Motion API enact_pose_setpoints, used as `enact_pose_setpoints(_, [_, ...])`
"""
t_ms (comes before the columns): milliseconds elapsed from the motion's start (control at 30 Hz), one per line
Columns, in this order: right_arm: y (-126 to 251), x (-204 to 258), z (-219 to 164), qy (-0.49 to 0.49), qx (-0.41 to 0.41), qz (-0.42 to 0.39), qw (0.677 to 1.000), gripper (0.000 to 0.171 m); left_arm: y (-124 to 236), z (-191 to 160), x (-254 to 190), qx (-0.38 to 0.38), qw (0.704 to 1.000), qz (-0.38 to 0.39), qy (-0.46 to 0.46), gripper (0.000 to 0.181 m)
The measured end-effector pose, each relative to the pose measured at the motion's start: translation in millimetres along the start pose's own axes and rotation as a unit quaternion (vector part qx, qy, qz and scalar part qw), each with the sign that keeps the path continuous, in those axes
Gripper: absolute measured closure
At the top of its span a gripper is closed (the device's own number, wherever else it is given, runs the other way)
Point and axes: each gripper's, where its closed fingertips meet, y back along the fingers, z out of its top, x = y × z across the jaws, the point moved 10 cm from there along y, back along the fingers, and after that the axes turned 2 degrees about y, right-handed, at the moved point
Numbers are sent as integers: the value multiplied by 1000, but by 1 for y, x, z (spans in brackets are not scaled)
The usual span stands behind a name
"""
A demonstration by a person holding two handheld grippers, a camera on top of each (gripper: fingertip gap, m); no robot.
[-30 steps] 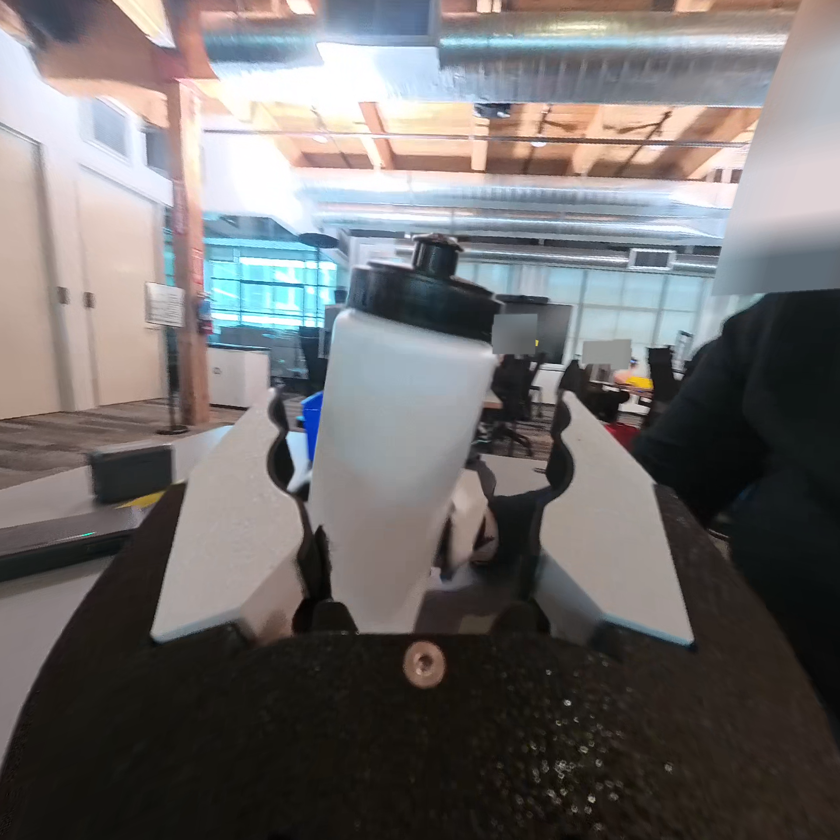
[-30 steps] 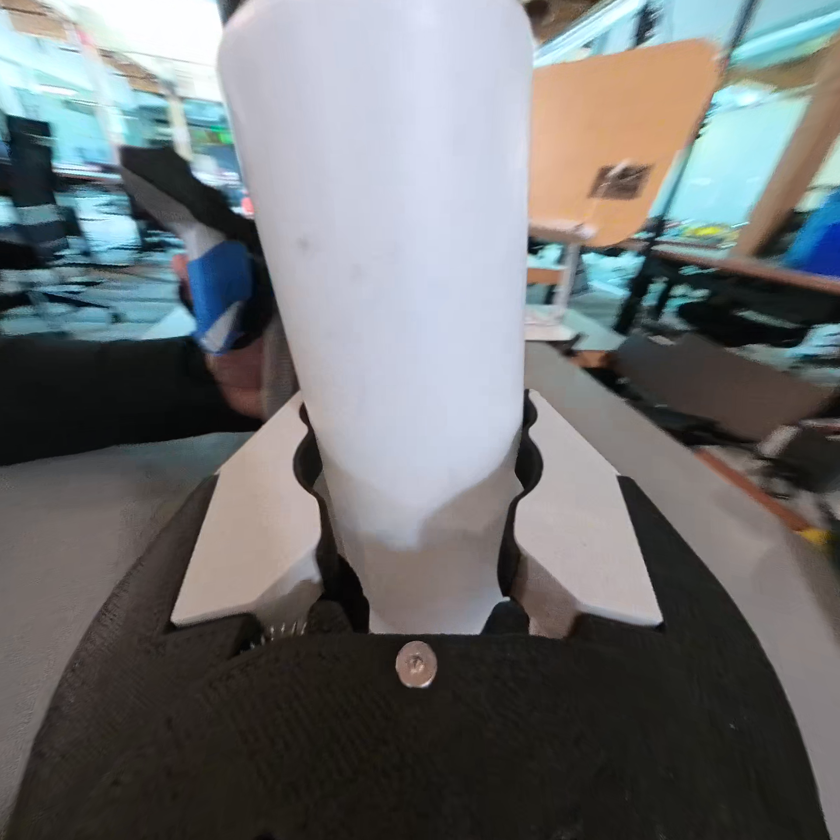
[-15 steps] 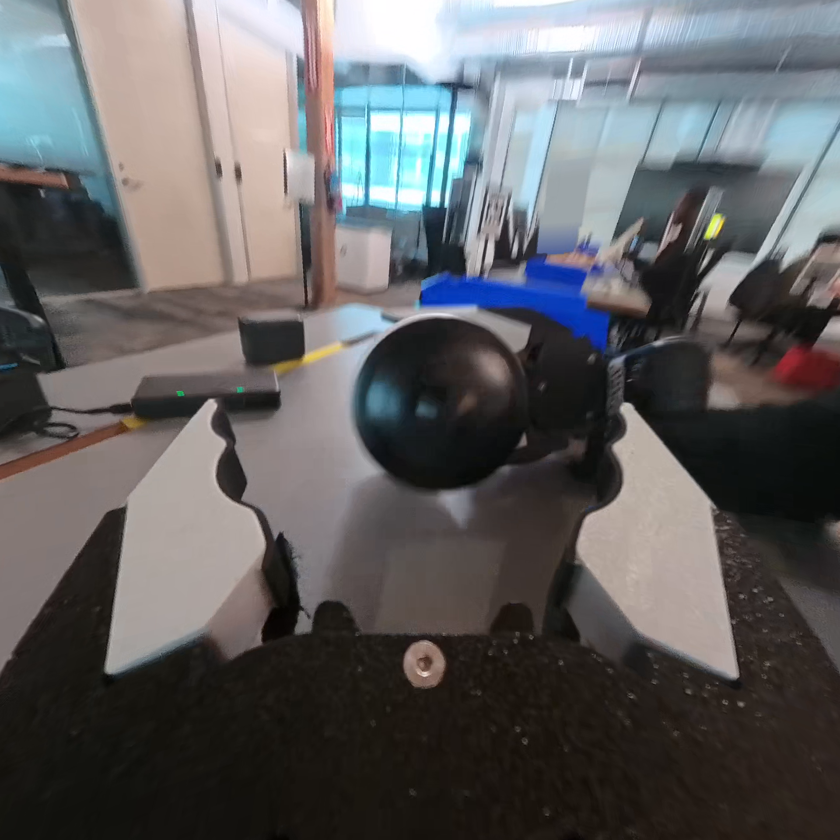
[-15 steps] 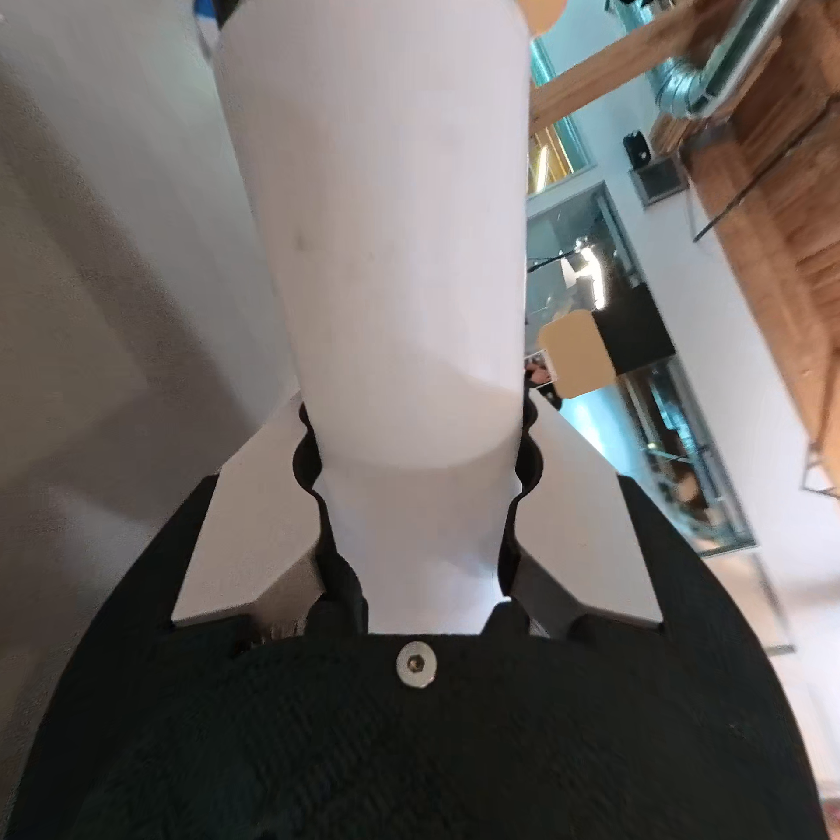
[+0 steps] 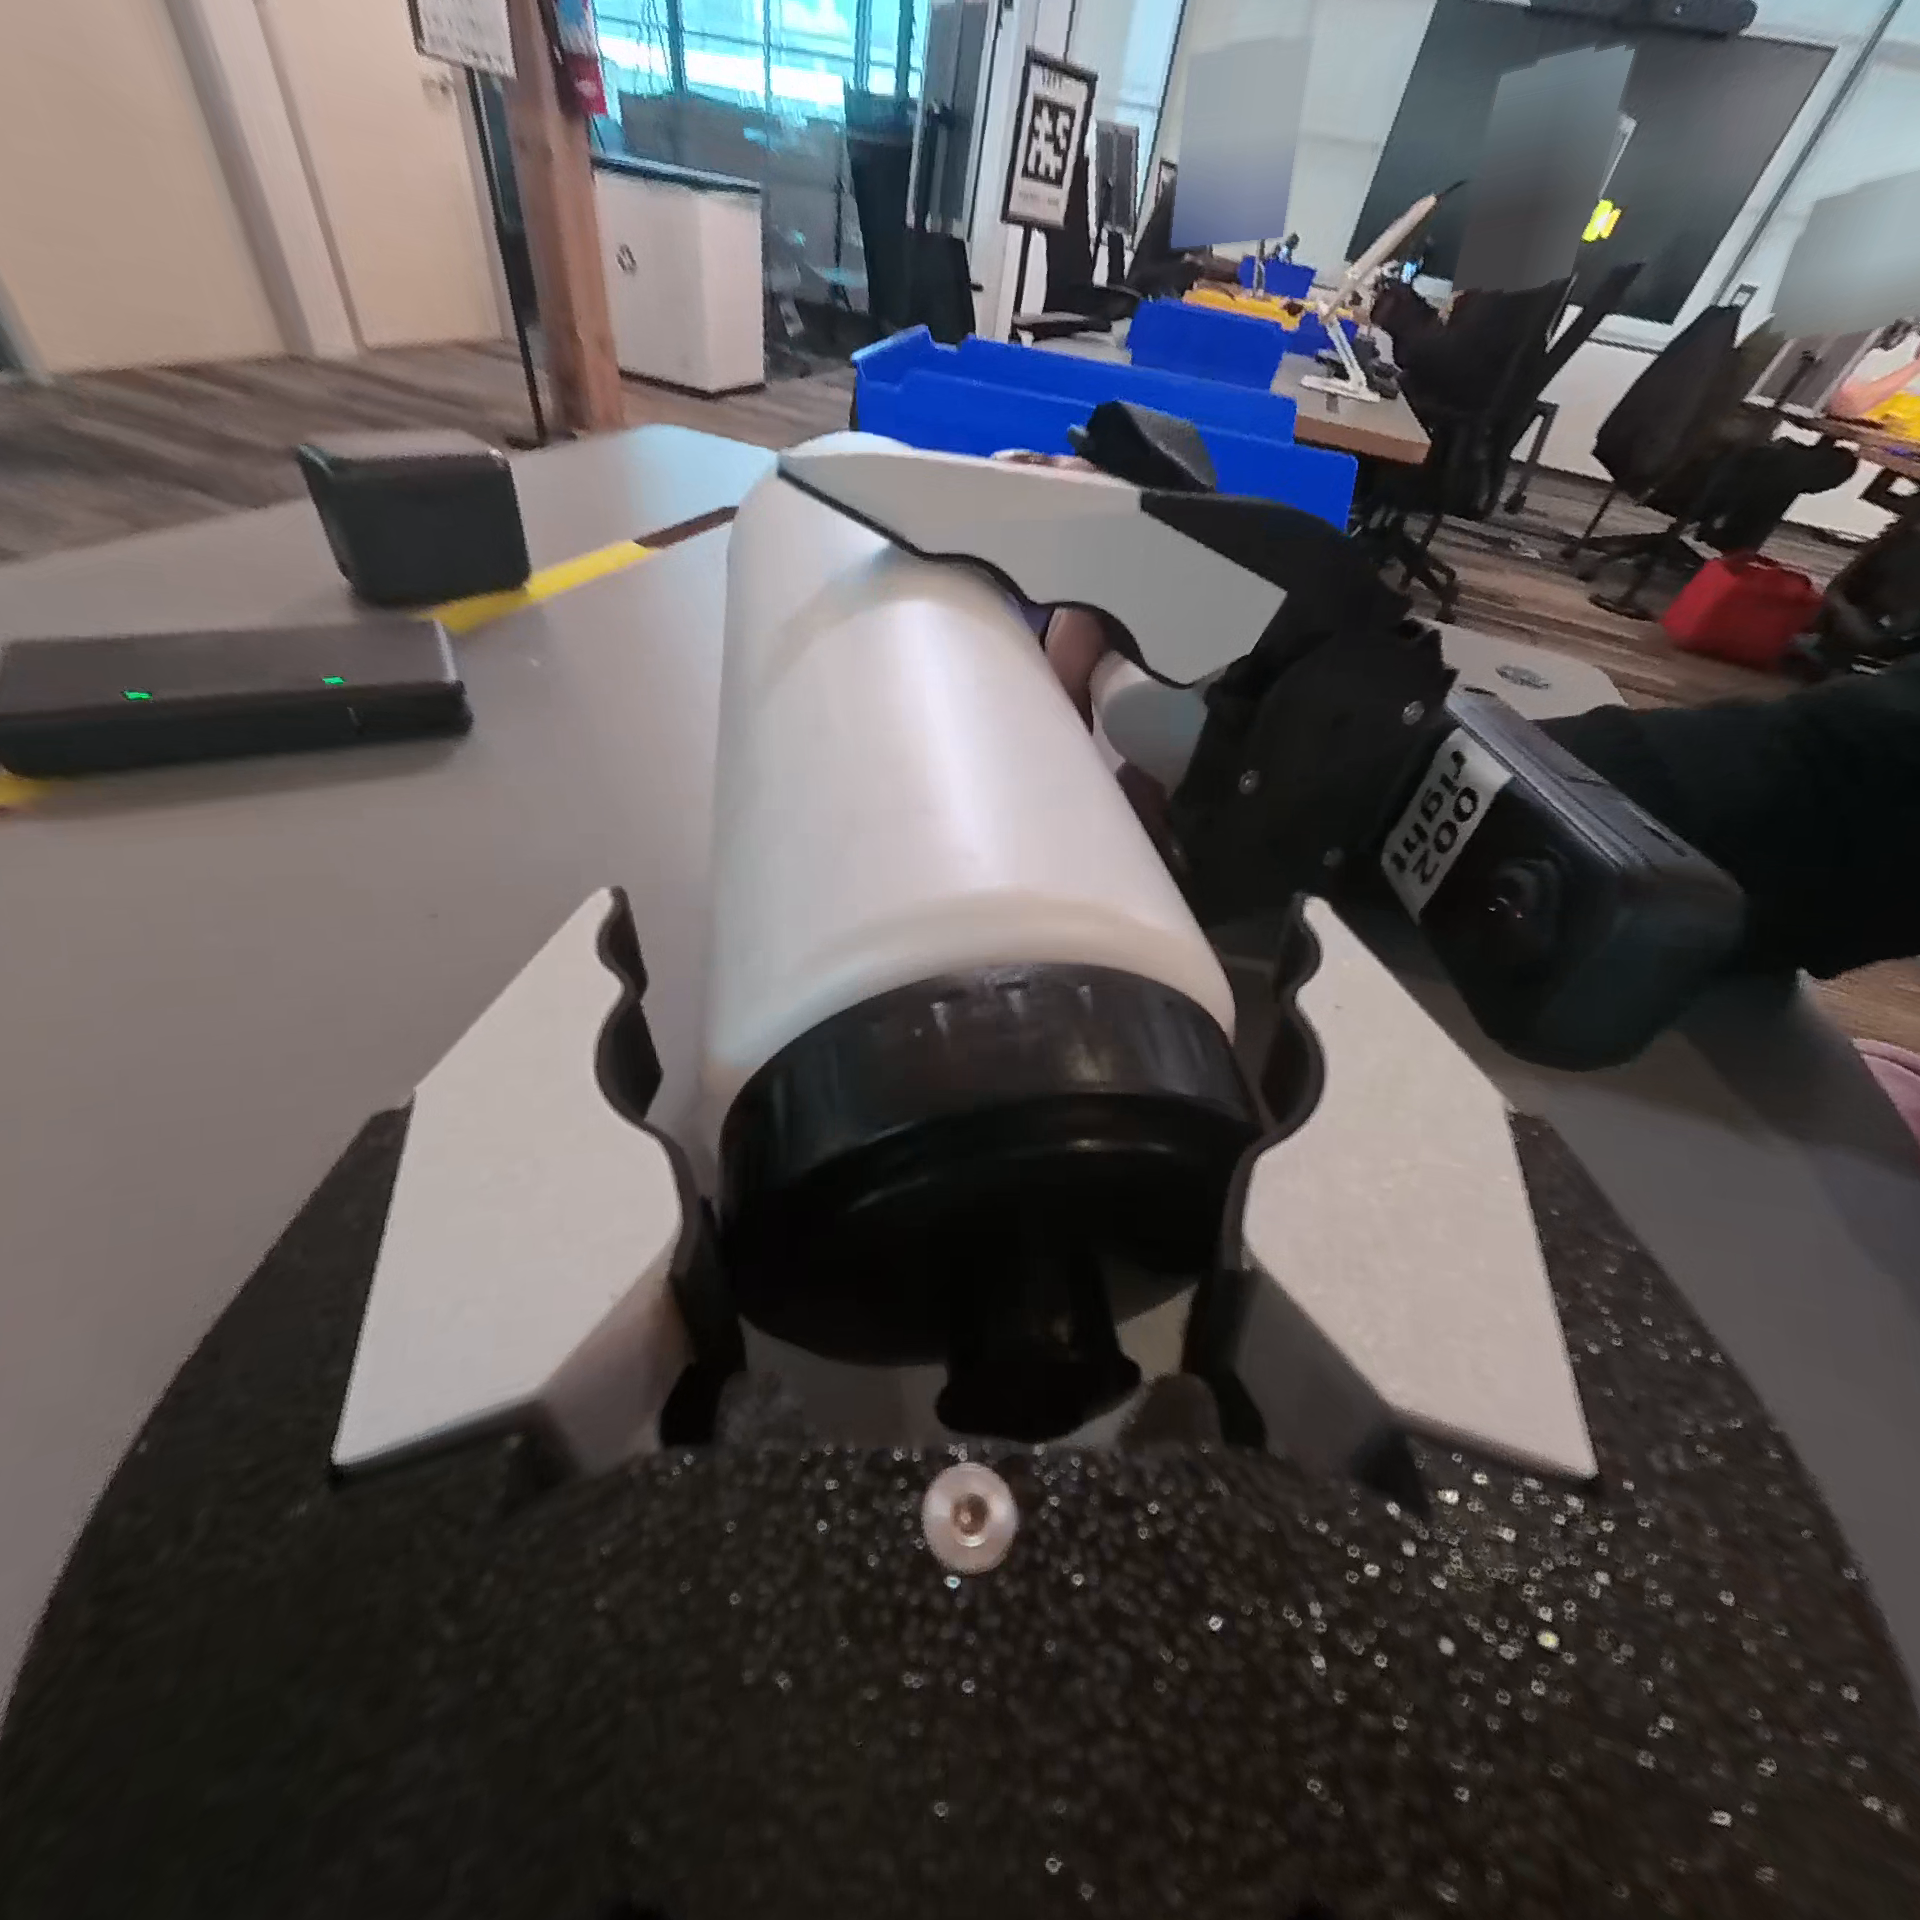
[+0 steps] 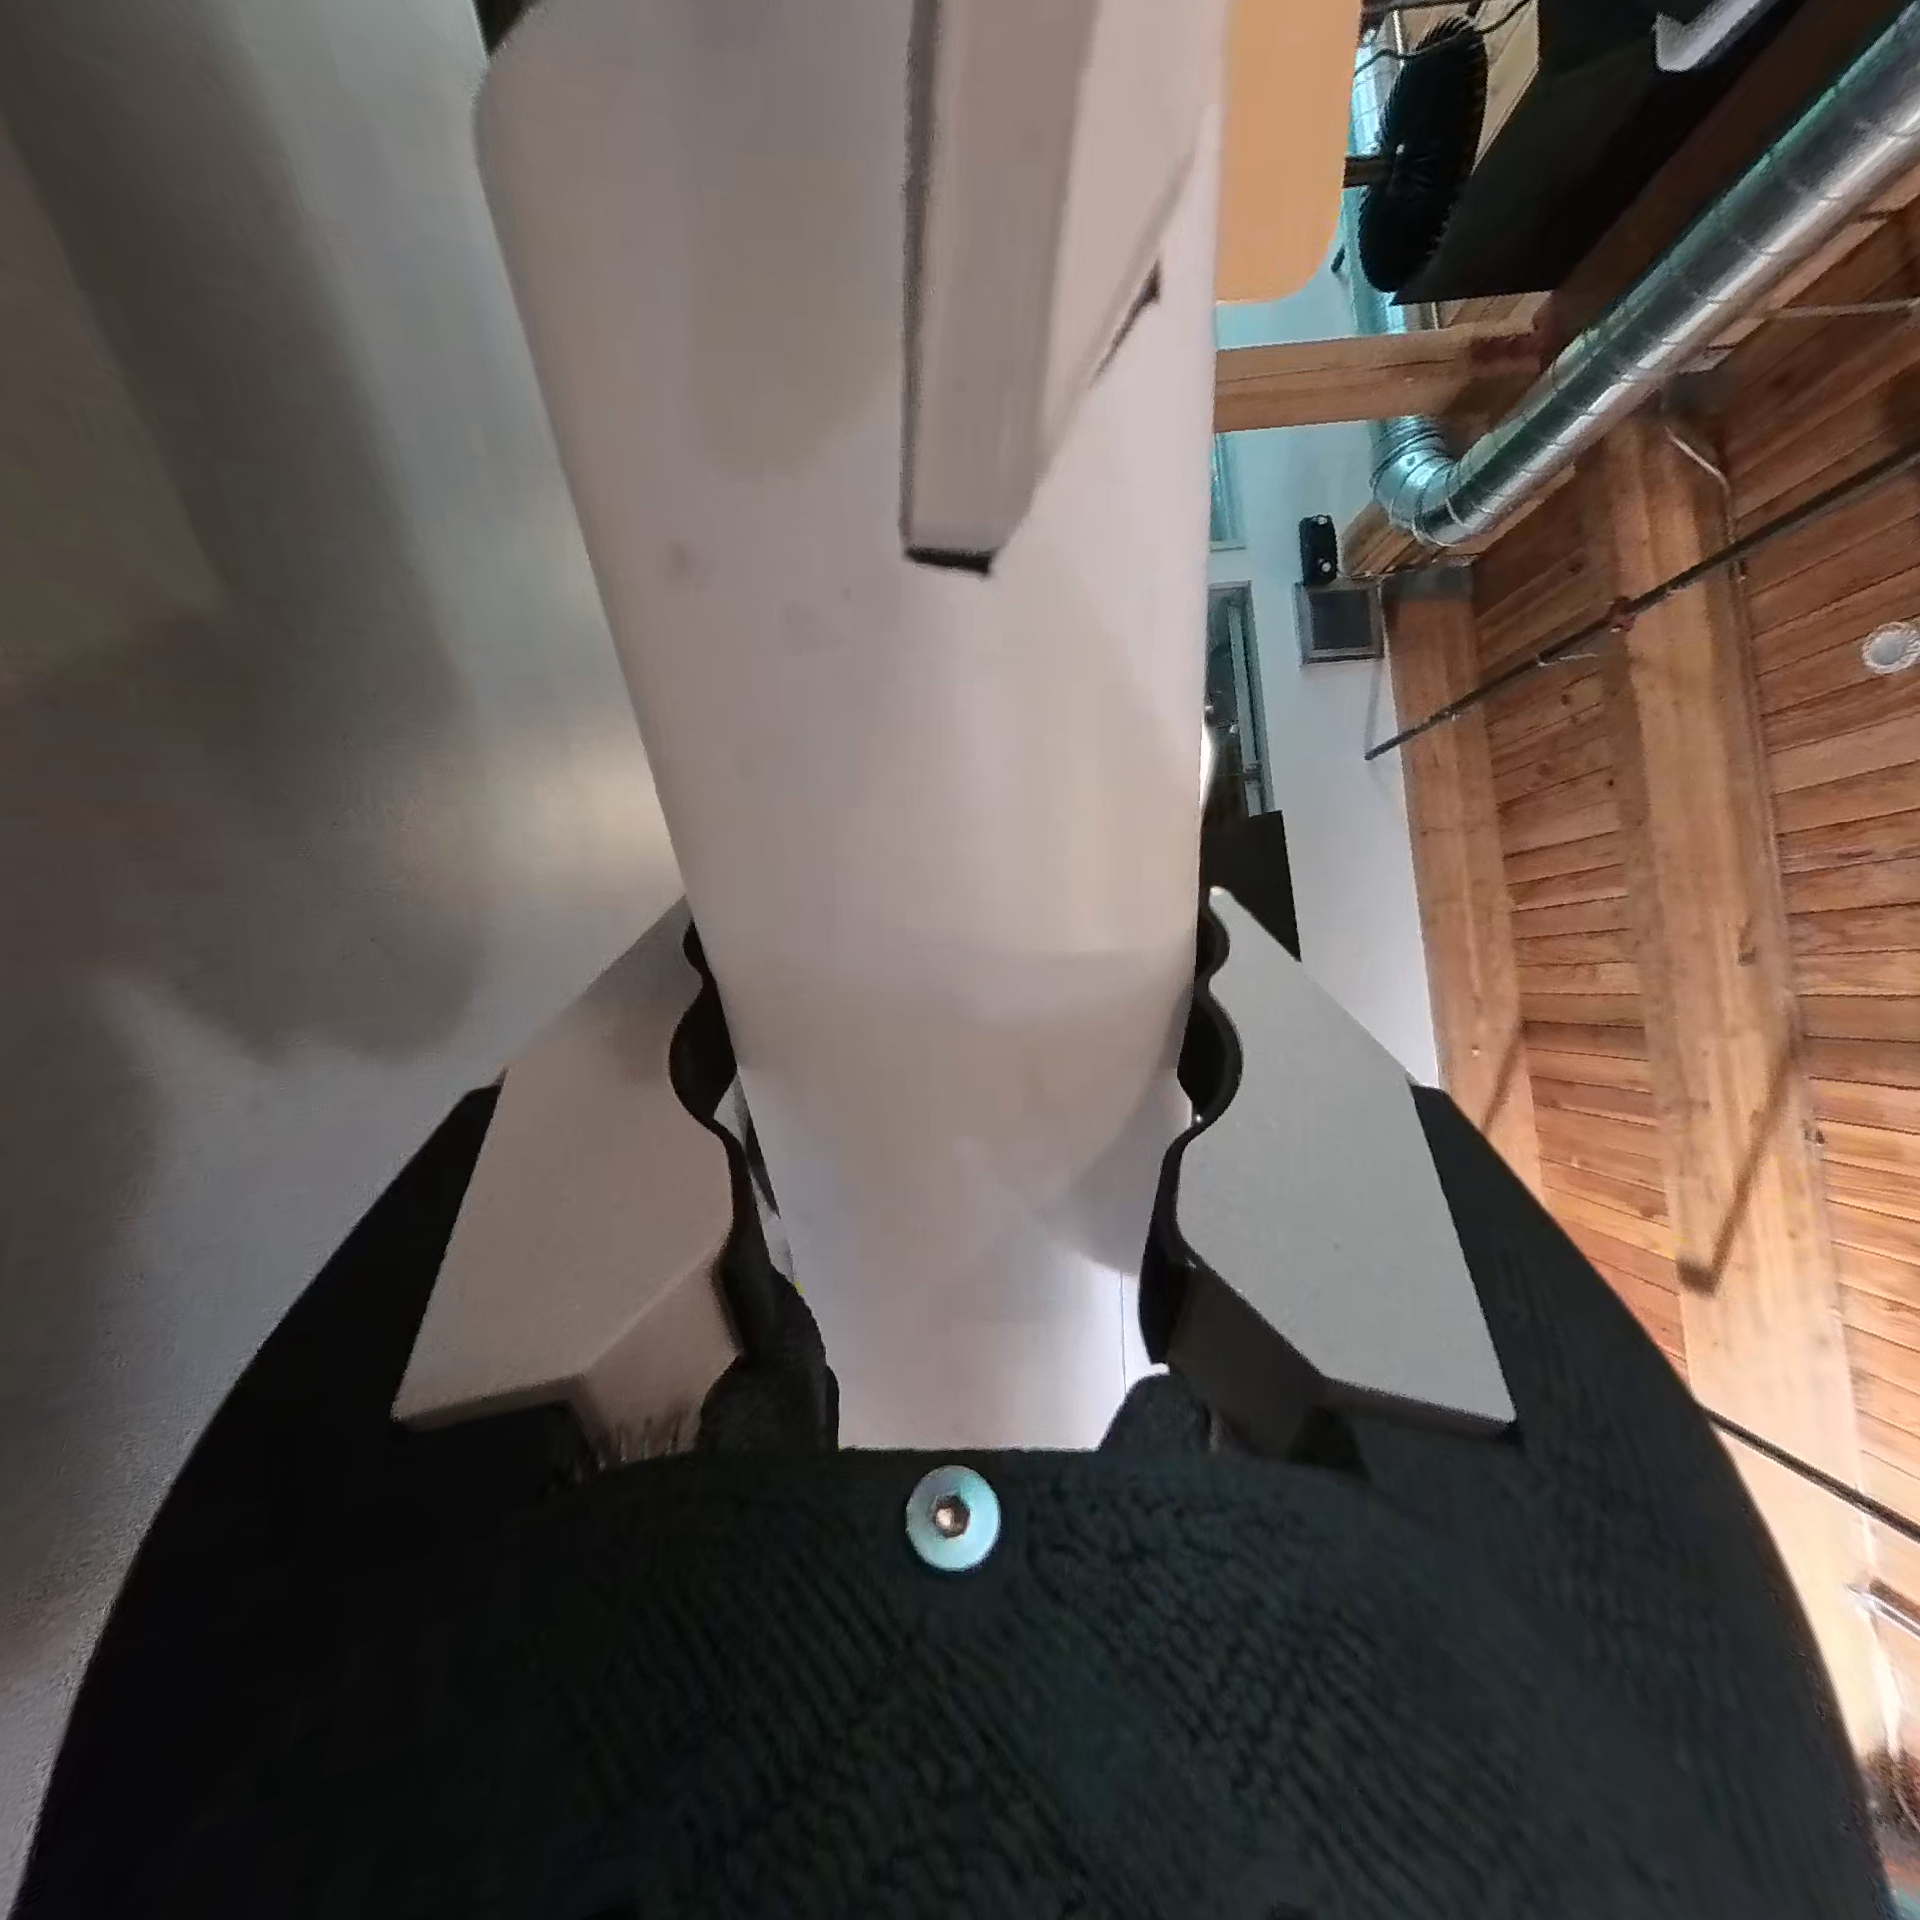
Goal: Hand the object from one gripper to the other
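Note:
A white bottle point(image 5: 914, 779) with a black cap point(image 5: 987, 1143) lies level above the table, cap end toward me in the left wrist view. My left gripper point(image 5: 956, 914) is shut around the cap end, its pads touching both sides. My right gripper point(image 6: 951, 914) is shut on the bottle's base end point(image 6: 831, 727). Its upper finger point(image 5: 1039, 540) lies over the far end in the left wrist view, and the lower one is hidden under the bottle. One finger point(image 6: 977, 312) of the left gripper shows against the bottle in the right wrist view.
A grey table point(image 5: 260, 935) lies below, with a black box point(image 5: 416, 530), a flat black device with green lights point(image 5: 229, 696) and yellow tape point(image 5: 561, 582) at the left. Blue bins point(image 5: 1039, 395) stand beyond. A dark sleeve point(image 5: 1766, 800) is at the right.
The right gripper turned the bottle from upright to level, cap toward the left gripper. The left gripper, open before, has closed in on the cap end.

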Motion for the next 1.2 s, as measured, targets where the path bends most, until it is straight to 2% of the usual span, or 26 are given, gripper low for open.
enact_pose_setpoints(200, [0,-1,0,-3,0,-5,1000,83,6,1,-2,-2,1000,-1,-2,70])
enact_pose_setpoints(367, [0,-1,1,-4,-13,-12,1000,85,14,3,3,-57,995,-19,78,72])
enact_pose_setpoints(567, [0,-6,-2,-25,-9,-37,999,80,34,4,17,-178,957,-88,214,75])
enact_pose_setpoints(700, [1,-8,-4,-38,-10,-34,999,75,37,0,23,-186,935,-123,277,76])
enact_pose_setpoints(867, [-1,-4,-1,-16,2,-26,1000,81,38,-9,30,-190,905,-163,343,80])
enact_pose_setpoints(967, [-4,-5,2,-54,6,17,998,82,41,-5,30,-219,901,-178,329,79])
enact_pose_setpoints(1033, [-4,-8,5,-87,2,38,996,83,45,3,27,-259,898,-184,305,70])
enact_pose_setpoints(1100, [-5,-17,4,-167,-11,53,985,84,52,10,24,-287,904,-177,261,65])
enact_pose_setpoints(1200, [-5,-35,-3,-302,-44,90,948,84,59,16,21,-307,922,-127,201,45])
